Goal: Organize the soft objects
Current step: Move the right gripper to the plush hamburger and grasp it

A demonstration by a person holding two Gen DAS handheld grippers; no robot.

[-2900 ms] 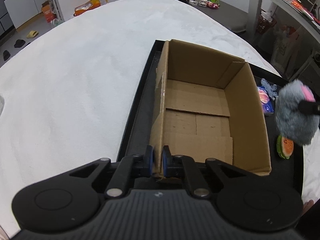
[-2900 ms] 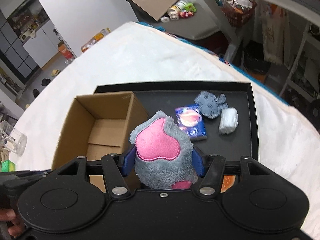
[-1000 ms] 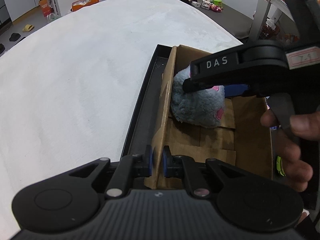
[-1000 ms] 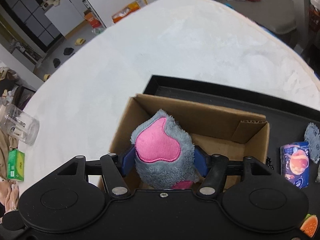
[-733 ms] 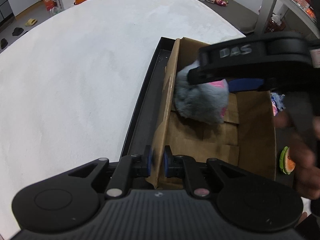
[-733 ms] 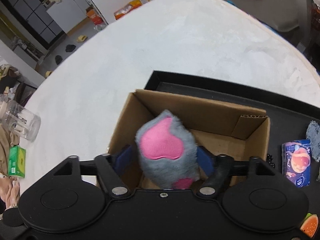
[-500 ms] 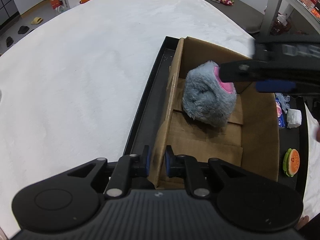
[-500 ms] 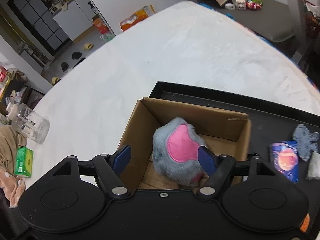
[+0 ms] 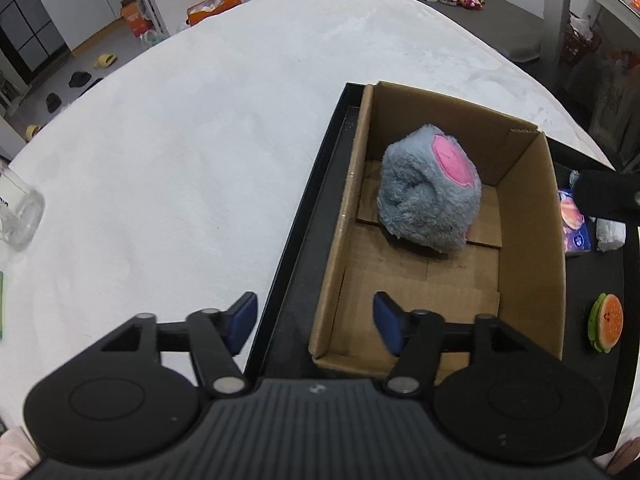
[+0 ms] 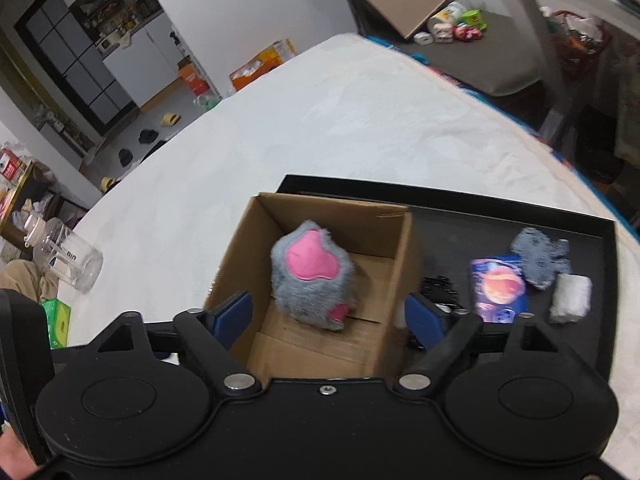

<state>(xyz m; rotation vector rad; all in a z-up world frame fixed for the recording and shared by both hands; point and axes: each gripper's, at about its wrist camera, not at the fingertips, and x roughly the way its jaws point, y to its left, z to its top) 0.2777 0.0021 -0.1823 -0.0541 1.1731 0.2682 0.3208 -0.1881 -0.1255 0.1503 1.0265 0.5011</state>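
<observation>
Grey plush (image 9: 430, 196) in box (image 9: 524, 208), beyond both opening, empty jaws.

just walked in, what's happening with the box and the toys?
A person with handheld tongs in each hand is sorting soft items into a cardboard box that sits in a black tray. The grey and pink plush lies inside the box, free of both tongs. The left tongs and right tongs are both opening with nothing gripped. A small grey plush, a colourful packet, a white wad and a burger toy wait on the tray.
</observation>
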